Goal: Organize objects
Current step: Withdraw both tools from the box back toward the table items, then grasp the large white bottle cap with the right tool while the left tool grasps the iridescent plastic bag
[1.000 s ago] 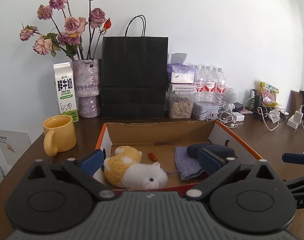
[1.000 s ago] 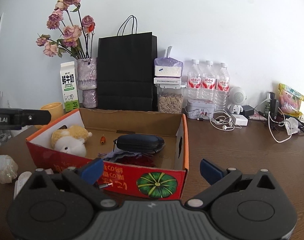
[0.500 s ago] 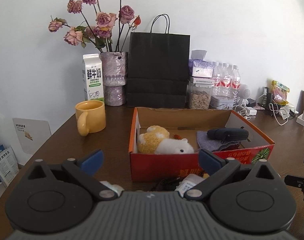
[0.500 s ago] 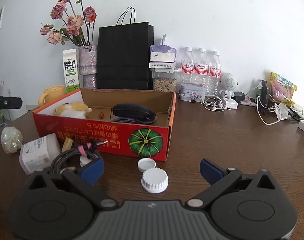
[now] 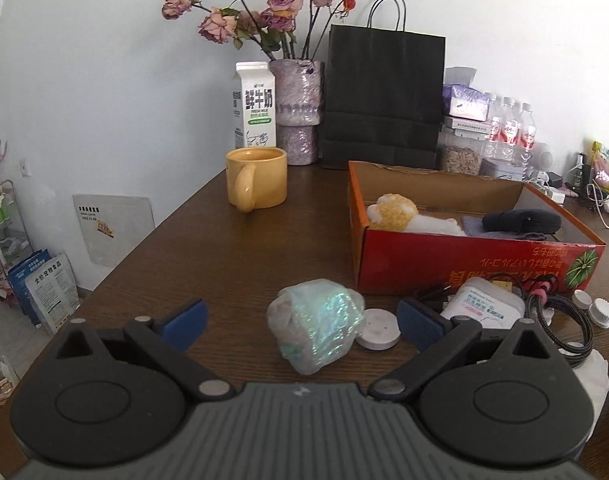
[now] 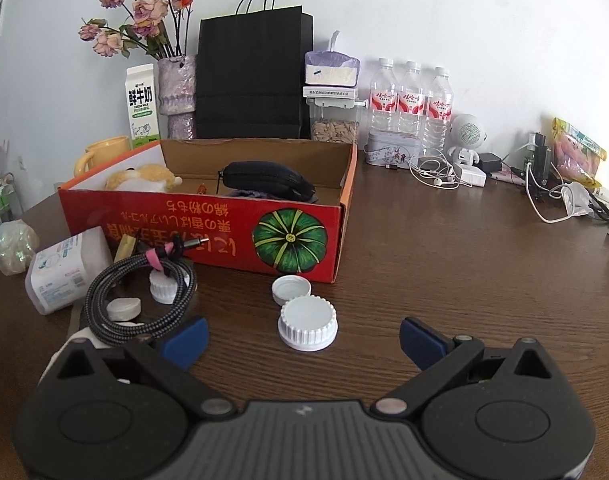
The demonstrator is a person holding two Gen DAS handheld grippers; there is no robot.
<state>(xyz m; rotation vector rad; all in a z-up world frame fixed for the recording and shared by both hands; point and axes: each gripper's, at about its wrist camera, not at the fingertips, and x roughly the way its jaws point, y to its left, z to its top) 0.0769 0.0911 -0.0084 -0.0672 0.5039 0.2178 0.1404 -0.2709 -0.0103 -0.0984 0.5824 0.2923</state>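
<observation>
Two hand-held grippers over a wooden table (image 5: 232,264) with loose items near a red cardboard box (image 6: 208,232).

From left: the left gripper (image 5: 300,318), jaws wide and empty, frames a crumpled iridescent plastic bundle (image 5: 316,324) touching a small white disc (image 5: 378,328); a white bottle (image 6: 64,272) and coiled braided cable (image 6: 140,304) lie near the box front. The right gripper (image 6: 302,338), also wide and empty, frames a ribbed white cap (image 6: 307,322), with an upturned smaller cap (image 6: 291,289) just beyond. The box holds a plush toy (image 6: 142,178) and dark pouch (image 6: 264,178).

Dark wooden table (image 6: 444,248) under red box (image 6: 208,236), yellow mug (image 5: 256,178), 2 white caps (image 6: 307,322), coiled cable (image 6: 138,300).
</observation>
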